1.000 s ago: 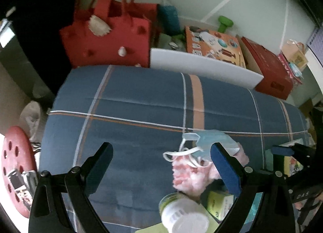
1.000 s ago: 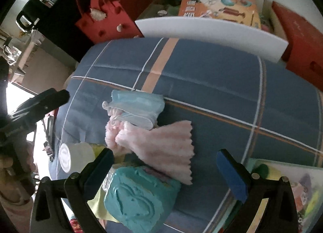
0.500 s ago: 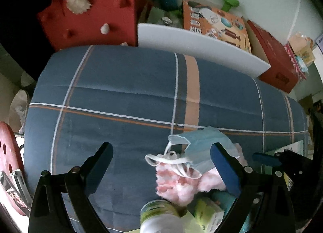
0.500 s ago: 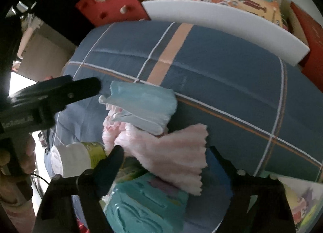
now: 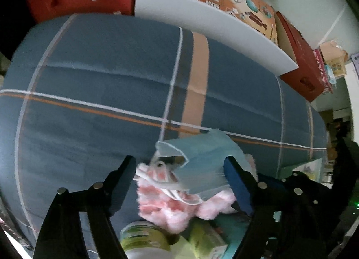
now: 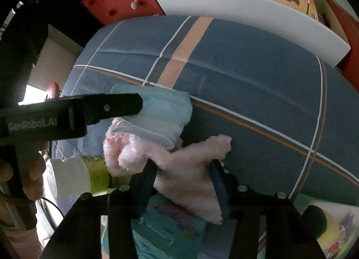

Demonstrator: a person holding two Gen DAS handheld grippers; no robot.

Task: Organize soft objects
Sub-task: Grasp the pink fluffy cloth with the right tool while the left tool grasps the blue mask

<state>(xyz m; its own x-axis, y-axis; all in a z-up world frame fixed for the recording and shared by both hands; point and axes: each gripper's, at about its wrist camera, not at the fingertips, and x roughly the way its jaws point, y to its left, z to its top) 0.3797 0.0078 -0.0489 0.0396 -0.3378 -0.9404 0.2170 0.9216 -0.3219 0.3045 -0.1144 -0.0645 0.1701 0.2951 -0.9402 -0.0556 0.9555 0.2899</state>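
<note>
- The right hand-held gripper (image 6: 184, 169) was clamped on the fluffy pink cloth (image 6: 188, 169), down at the near edge of the blue plaid bed (image 6: 246, 74).
- The left hand-held gripper (image 5: 179, 169) was spread apart around the light blue face mask (image 5: 202, 162), not squeezing it.
- The mask was draped over the pink cloth's far end.
- A green bottle (image 6: 76, 180) was lying just beside the cloth.

The mask (image 5: 202, 164) lies on the fluffy cloth (image 6: 186, 173), between the left tongs' (image 5: 179, 180) fingers; the cloth sits between the right tongs' (image 6: 184, 180) fingers, a bottle (image 6: 76, 178) to their left.
</note>
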